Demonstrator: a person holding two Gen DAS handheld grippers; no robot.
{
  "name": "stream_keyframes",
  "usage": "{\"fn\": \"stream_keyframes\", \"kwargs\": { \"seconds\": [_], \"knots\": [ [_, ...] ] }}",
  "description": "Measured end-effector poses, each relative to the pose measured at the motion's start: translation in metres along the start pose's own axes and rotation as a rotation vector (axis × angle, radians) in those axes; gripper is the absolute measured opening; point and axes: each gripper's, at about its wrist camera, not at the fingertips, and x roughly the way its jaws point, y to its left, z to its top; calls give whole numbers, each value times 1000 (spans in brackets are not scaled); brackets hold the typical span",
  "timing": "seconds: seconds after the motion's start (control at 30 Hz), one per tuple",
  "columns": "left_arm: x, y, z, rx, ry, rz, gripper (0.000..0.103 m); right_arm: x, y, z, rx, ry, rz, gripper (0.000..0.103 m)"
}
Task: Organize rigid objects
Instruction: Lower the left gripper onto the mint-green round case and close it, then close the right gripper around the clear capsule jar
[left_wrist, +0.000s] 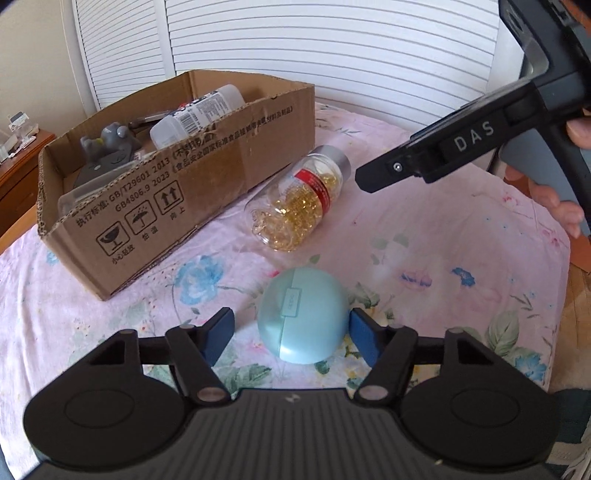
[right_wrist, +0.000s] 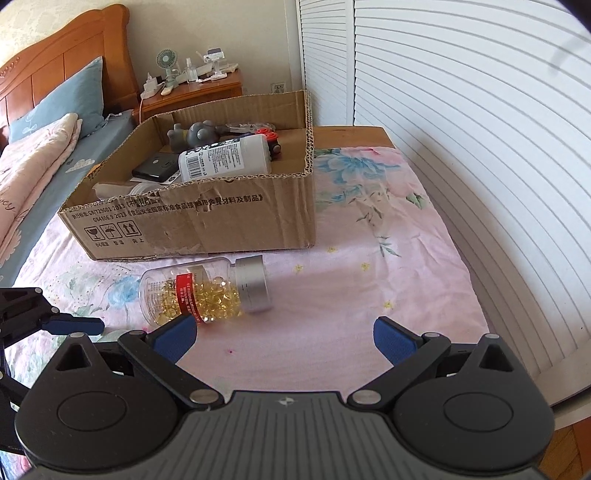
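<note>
A teal egg-shaped case (left_wrist: 301, 317) lies on the floral sheet between the blue pads of my left gripper (left_wrist: 291, 328). The right pad (left_wrist: 364, 339) is against the case, while the left pad (left_wrist: 218, 336) stands a little apart from it. A clear bottle of golden capsules (left_wrist: 295, 203) (right_wrist: 207, 291) with a silver cap lies on its side by the cardboard box (left_wrist: 184, 206) (right_wrist: 221, 225). My right gripper (right_wrist: 284, 339) (left_wrist: 369, 177) hovers open just short of the bottle, nothing between its pads. The left gripper's finger (right_wrist: 74, 325) shows at the left edge of the right wrist view.
The box holds a white labelled bottle (right_wrist: 225, 158), a grey toy figure (right_wrist: 192, 134), a black device (right_wrist: 155, 168) and other small items. White louvered doors (right_wrist: 461, 129) run along the right of the bed. A wooden nightstand (right_wrist: 192, 92) and a pillow (right_wrist: 59, 96) lie beyond.
</note>
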Motion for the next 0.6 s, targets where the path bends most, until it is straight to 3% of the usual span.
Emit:
{"fn": "stream_keyframes", "kwargs": {
  "seconds": [0.1,0.23,0.6],
  "knots": [
    [1,0,3,-17,-1,-19,52,3,0,-2,-3,10,-4,103],
    [0,0,3,-50,-1,8,52,8,1,-4,-8,26,7,103],
    [-17,34,-14,-233,35,200,52,27,31,-14,-120,81,77,103]
  ]
}}
